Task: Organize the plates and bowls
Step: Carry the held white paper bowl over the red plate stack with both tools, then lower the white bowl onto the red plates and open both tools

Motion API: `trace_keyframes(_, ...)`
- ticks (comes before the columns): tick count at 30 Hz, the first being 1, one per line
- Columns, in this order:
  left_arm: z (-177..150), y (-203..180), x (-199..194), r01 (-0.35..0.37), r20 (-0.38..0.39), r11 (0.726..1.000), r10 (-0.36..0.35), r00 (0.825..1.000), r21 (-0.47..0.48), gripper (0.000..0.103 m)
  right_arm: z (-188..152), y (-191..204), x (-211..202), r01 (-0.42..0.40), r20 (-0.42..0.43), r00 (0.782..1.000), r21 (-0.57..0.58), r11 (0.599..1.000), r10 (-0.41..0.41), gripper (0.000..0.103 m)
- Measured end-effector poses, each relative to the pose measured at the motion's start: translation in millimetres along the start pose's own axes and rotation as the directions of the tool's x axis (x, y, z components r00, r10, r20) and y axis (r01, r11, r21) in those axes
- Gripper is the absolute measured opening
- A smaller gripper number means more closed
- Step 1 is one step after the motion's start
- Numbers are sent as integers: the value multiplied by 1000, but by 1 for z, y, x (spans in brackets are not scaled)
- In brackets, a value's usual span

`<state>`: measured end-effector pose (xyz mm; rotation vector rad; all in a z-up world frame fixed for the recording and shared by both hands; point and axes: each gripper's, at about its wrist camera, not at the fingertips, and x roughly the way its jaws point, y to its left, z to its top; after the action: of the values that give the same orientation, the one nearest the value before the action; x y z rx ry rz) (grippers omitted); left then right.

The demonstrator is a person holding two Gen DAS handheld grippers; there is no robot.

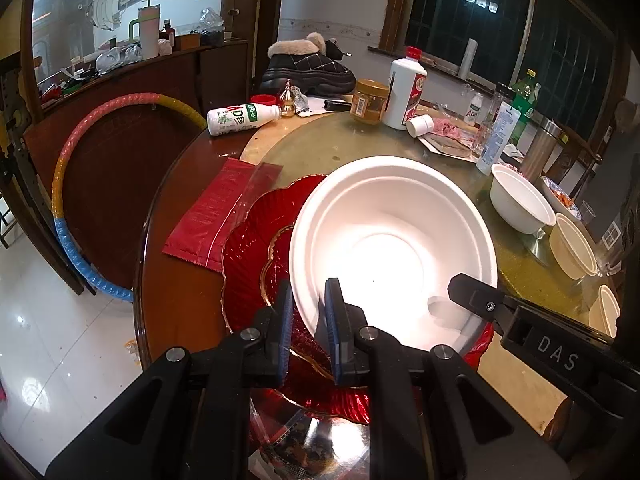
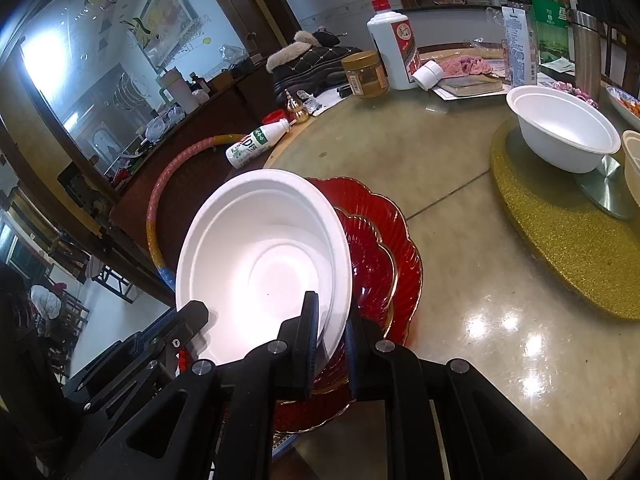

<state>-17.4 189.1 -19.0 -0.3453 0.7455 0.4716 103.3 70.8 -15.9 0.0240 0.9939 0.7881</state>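
Observation:
A large white bowl (image 1: 394, 248) (image 2: 264, 264) is tilted over two stacked red glass plates (image 1: 256, 240) (image 2: 384, 248) with gold rims, near the table's front edge. I cannot tell whether it rests on them. My left gripper (image 1: 310, 314) is shut on the bowl's near left rim, one pad inside and one outside. My right gripper (image 2: 332, 334) is shut on the near right rim in the same way. A finger (image 1: 474, 290) of the right gripper shows in the left wrist view, and a finger (image 2: 192, 314) of the left gripper shows in the right wrist view.
A smaller white bowl (image 1: 520, 204) (image 2: 560, 136) stands on a gold mat (image 2: 560, 232), with cream bowls (image 1: 572, 248) beside it. Bottles and a jar (image 1: 370, 100) crowd the far side. A milk bottle (image 1: 240, 118) lies on its side, and a red bag (image 1: 216, 216) lies at the left.

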Motion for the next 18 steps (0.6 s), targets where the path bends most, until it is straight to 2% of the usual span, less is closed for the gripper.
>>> trace_keyframes(18,-1,2,1,-16,-12,1000,16,1000,-2,14,-3,6,4,12,-28,1000,-8,1000,-12,15)
